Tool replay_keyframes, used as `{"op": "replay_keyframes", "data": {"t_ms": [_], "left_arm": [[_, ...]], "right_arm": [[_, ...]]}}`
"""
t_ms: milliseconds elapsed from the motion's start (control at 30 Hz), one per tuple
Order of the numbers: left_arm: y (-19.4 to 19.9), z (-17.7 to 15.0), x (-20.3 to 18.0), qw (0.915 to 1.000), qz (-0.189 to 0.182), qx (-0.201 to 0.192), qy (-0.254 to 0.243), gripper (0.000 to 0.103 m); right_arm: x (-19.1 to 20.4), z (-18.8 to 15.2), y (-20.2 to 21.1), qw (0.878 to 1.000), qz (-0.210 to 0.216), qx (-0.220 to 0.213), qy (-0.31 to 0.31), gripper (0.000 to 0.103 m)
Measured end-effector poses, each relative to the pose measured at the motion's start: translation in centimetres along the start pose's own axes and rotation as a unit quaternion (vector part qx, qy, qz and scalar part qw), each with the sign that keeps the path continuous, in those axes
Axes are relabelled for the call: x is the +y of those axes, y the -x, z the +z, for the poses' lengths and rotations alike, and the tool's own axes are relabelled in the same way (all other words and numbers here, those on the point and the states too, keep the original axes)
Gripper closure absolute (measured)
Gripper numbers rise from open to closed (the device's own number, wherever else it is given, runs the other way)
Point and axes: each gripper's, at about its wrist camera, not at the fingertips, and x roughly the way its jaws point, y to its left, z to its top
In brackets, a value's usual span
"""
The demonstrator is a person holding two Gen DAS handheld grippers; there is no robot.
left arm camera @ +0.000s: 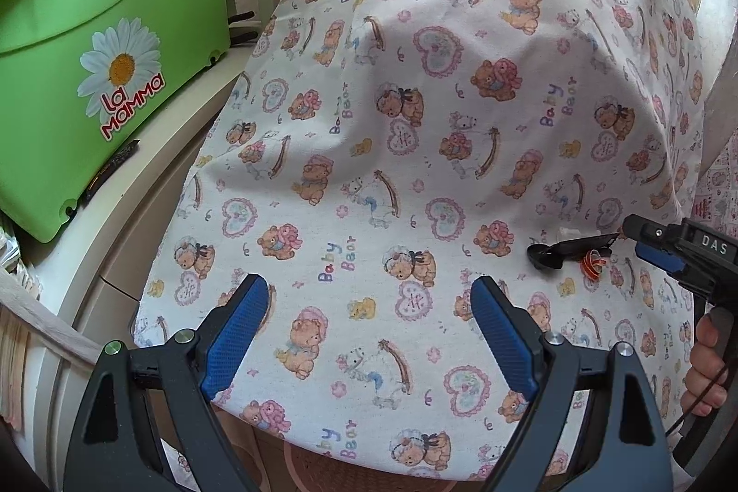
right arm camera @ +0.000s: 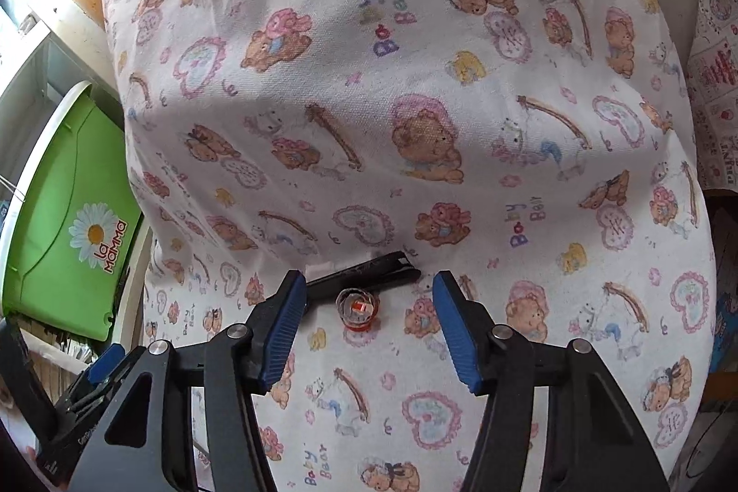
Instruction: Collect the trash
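We were reaching for the small orange wrapper (right arm camera: pixel 359 309) on the table (right arm camera: pixel 461 100), just beside a black plastic utensil (right arm camera: pixel 364 268); our right claw (right arm camera: pixel 369 326) stood apart around it, left claw (left arm camera: pixel 369 321) apart and empty; next, we judged, closing squarely on the wrapper alone

A green plastic tub (left arm camera: pixel 115 77) carries a daisy sticker (left arm camera: pixel 122 65) lettered "La Mamma" in red. The bear-print cloth (left arm camera: pixel 415 100) repeats the words "Baby Bear" in pastel letters across its surface. White letters "DAS" stand on the black body of the right gripper (left arm camera: pixel 618 236).
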Motion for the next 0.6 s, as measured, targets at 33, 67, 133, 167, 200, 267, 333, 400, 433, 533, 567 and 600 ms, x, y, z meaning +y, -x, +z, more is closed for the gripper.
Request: {"op": "replay_keyframes", "data": {"t_ms": [33,67,133,167,200,267,333,400,433,533,567,600], "left_arm": [[-0.1,0.0,-0.1,1.0,-0.001,0.0,0.0,0.015],[-0.1,0.1,-0.1,1.0,-0.001,0.001,0.0,0.015],[-0.3,0.1,-0.3,1.0,-0.003,0.003,-0.001,0.015],[-0.3,0.1,-0.4,1.0,-0.005,0.004,-0.001,0.015],[-0.4,0.1,-0.5,1.0,-0.007,0.005,-0.002,0.015],[-0.4,0.1,-0.6,0.9999,-0.008,0.007,-0.003,0.015],[-0.5,0.1,-0.7,0.9999,-0.009,0.008,-0.003,0.015],[-0.6,0.0,-0.8,0.9999,-0.011,0.01,-0.001,0.015],[-0.6,0.0,-0.8,0.9999,-0.012,0.011,0.0,0.015],[-0.5,0.0,-0.9,0.9998,-0.014,0.011,0.0,0.015],[-0.4,-0.1,-0.9,0.9998,-0.014,0.01,-0.001,0.015],[-0.4,-0.1,-1.0,0.9998,-0.014,0.01,-0.001,0.015]], "right_arm": [[-0.2,0.3,-0.6,1.0,0.003,0.003,-0.008,0.049],[-0.4,0.6,-1.1,1.0,0.004,0.006,-0.017,0.05],[-1.0,1.0,-1.8,0.999,0.001,0.008,-0.036,0.053],[-1.2,1.1,-2.1,0.999,-0.001,0.008,-0.045,0.055],[-1.5,1.2,-2.3,0.999,-0.002,0.006,-0.053,0.055],[-1.8,1.4,-2.7,0.998,-0.002,0.006,-0.064,0.055],[-2.0,1.5,-3.2,0.997,-0.003,0.01,-0.074,0.058],[-2.0,1.5,-3.8,0.996,0.002,0.018,-0.083,0.066],[-2.0,1.5,-4.0,0.996,0.007,0.021,-0.086,0.067],[-1.5,1.3,-4.4,0.996,0.02,0.026,-0.088,0.08],[-1.3,1.3,-4.5,0.996,0.022,0.028,-0.085,0.087],[-1.1,1.1,-4.6,0.996,0.024,0.028,-0.083,0.088]]}}
